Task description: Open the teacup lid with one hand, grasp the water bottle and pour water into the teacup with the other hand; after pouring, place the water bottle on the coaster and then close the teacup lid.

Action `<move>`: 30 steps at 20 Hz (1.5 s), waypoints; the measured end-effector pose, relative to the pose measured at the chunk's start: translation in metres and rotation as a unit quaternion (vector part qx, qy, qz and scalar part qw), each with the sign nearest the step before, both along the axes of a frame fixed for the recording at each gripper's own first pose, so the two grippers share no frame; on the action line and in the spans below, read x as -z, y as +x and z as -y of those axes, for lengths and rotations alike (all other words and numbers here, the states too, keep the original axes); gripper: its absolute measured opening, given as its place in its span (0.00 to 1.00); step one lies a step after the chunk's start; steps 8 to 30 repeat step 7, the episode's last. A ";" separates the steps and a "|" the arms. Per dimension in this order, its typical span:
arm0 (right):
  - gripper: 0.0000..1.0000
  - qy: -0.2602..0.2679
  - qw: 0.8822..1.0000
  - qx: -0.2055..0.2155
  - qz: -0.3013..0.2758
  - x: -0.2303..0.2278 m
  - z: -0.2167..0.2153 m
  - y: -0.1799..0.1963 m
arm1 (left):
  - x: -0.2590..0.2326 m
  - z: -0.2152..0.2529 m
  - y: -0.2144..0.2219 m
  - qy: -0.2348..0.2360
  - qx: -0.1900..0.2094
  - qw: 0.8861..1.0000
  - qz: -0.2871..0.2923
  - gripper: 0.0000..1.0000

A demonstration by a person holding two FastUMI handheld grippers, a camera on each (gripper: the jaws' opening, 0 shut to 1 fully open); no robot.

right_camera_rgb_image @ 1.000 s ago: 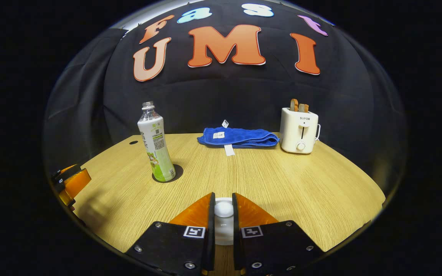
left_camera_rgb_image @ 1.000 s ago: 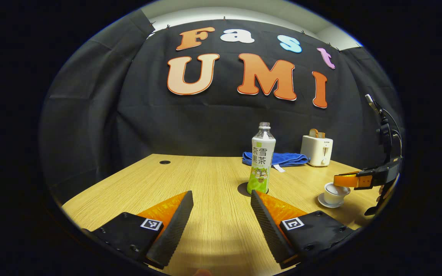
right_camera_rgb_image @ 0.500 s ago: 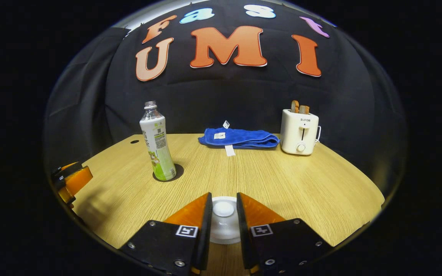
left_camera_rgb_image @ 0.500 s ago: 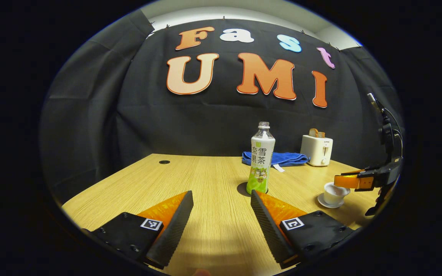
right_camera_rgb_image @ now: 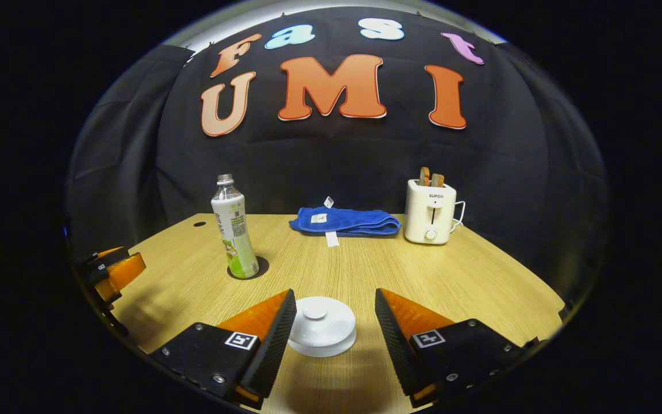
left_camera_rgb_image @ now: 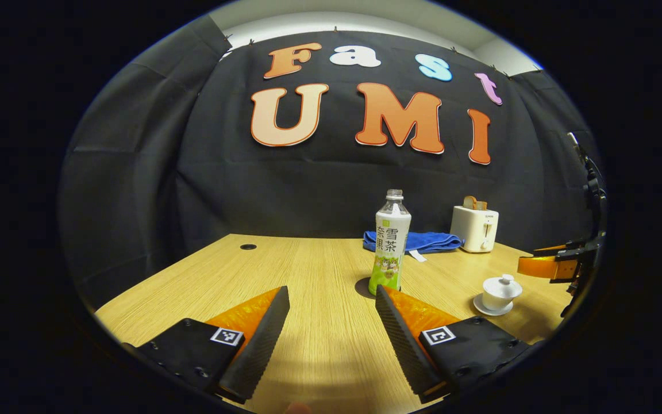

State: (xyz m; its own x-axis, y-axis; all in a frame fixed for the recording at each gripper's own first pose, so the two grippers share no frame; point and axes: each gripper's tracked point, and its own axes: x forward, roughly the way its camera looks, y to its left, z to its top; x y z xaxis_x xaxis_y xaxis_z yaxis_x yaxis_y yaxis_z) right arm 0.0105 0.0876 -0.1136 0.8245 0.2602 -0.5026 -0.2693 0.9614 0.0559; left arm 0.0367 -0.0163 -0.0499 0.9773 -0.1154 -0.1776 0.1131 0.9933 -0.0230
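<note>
1. Wooden table (right_camera_rgb_image: 451, 276) carries the bottle (right_camera_rgb_image: 233, 230) upright on its dark coaster (right_camera_rgb_image: 262, 265), with a blue towel (right_camera_rgb_image: 345, 221) and toaster (right_camera_rgb_image: 430, 204) behind.
2. Since a second ago, the right gripper (right_camera_rgb_image: 335, 313) has let go of the lid (right_camera_rgb_image: 322, 325) and drawn back; its jaws now spread wide, the lidded teacup (left_camera_rgb_image: 500, 290) between them, untouched.
3. Left gripper (left_camera_rgb_image: 332, 313) stays wide open, empty.

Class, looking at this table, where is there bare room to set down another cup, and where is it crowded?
Bare wood lies left of the water bottle, and right of the teacup before the toaster. The towel and toaster crowd the back edge.
</note>
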 end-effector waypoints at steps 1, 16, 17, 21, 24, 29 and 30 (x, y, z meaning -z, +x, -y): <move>0.85 -0.001 1.000 0.000 0.005 -0.005 0.003 -0.003 | -0.001 -0.002 -0.001 0.002 -0.002 1.000 0.003 0.95; 0.97 0.001 0.999 0.020 0.030 -0.023 0.024 -0.020 | -0.014 -0.020 -0.009 0.003 -0.022 1.000 0.019 0.97; 0.97 0.001 0.999 0.020 0.030 -0.023 0.024 -0.020 | -0.014 -0.020 -0.009 0.003 -0.022 1.000 0.019 0.97; 0.97 0.001 0.999 0.020 0.030 -0.023 0.024 -0.020 | -0.014 -0.020 -0.009 0.003 -0.022 1.000 0.019 0.97; 0.97 0.001 0.999 0.020 0.030 -0.023 0.024 -0.020 | -0.014 -0.020 -0.009 0.003 -0.022 1.000 0.019 0.97; 0.97 0.001 0.999 0.020 0.030 -0.023 0.024 -0.020 | -0.014 -0.020 -0.009 0.003 -0.022 1.000 0.019 0.97; 0.97 0.001 0.999 0.020 0.030 -0.023 0.024 -0.020 | -0.014 -0.020 -0.009 0.003 -0.022 1.000 0.019 0.97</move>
